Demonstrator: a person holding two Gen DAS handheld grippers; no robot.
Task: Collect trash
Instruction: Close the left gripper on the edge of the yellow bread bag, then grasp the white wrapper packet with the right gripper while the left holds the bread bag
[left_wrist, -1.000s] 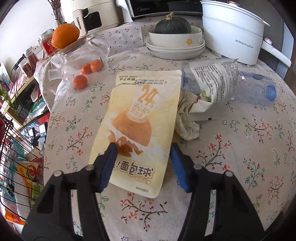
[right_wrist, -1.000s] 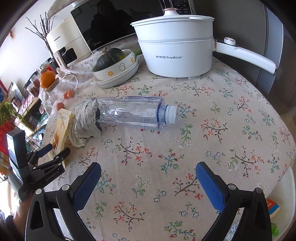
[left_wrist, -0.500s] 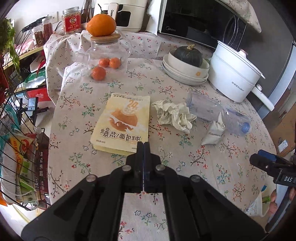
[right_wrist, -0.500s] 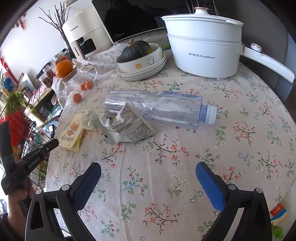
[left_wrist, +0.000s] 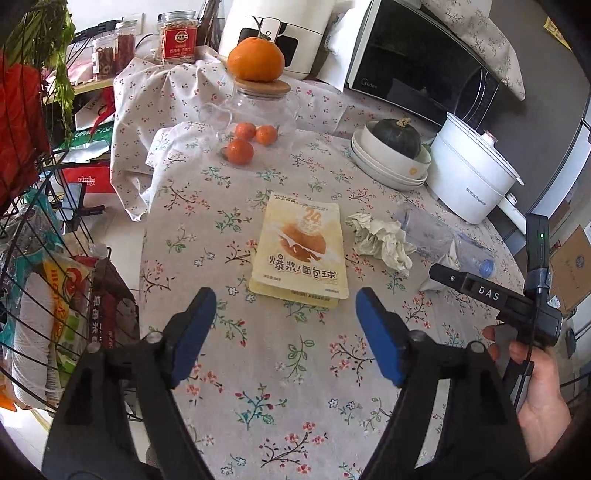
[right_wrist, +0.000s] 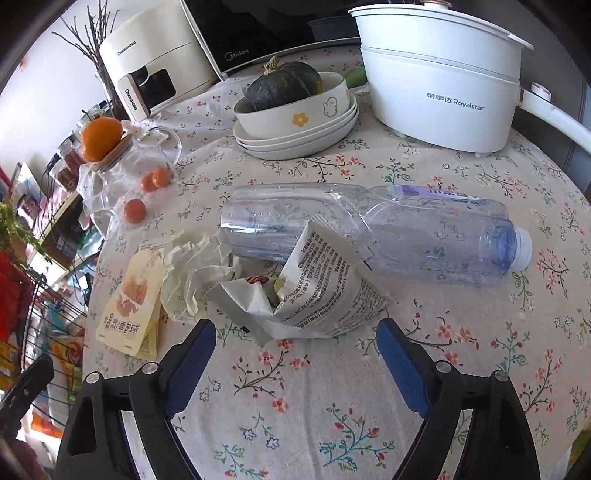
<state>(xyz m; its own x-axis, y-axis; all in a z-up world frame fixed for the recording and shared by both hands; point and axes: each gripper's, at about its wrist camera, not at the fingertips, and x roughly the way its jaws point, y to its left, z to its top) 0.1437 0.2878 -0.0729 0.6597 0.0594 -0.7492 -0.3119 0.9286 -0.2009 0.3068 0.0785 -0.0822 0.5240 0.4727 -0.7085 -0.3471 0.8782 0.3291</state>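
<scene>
A yellow snack bag (left_wrist: 301, 251) lies flat on the floral tablecloth just ahead of my open, empty left gripper (left_wrist: 286, 334); it also shows in the right wrist view (right_wrist: 129, 306). A crumpled tissue (left_wrist: 382, 238) lies right of it. A torn white wrapper (right_wrist: 314, 295) lies just ahead of my open, empty right gripper (right_wrist: 295, 360). A crushed clear plastic bottle (right_wrist: 369, 232) lies on its side behind the wrapper. The right gripper's body (left_wrist: 495, 299) shows in the left wrist view.
A white electric pot (right_wrist: 439, 77), stacked bowls with a dark squash (right_wrist: 288, 96), a glass jar (left_wrist: 258, 110) topped by an orange, loose small oranges (left_wrist: 240, 151), a microwave (left_wrist: 417, 62) stand at the back. A wire basket (left_wrist: 37, 295) sits off the table's left edge.
My left gripper shut as it pulled back from the yellow bag, then opened again. My right gripper moved closer to the torn wrapper and bottle.
</scene>
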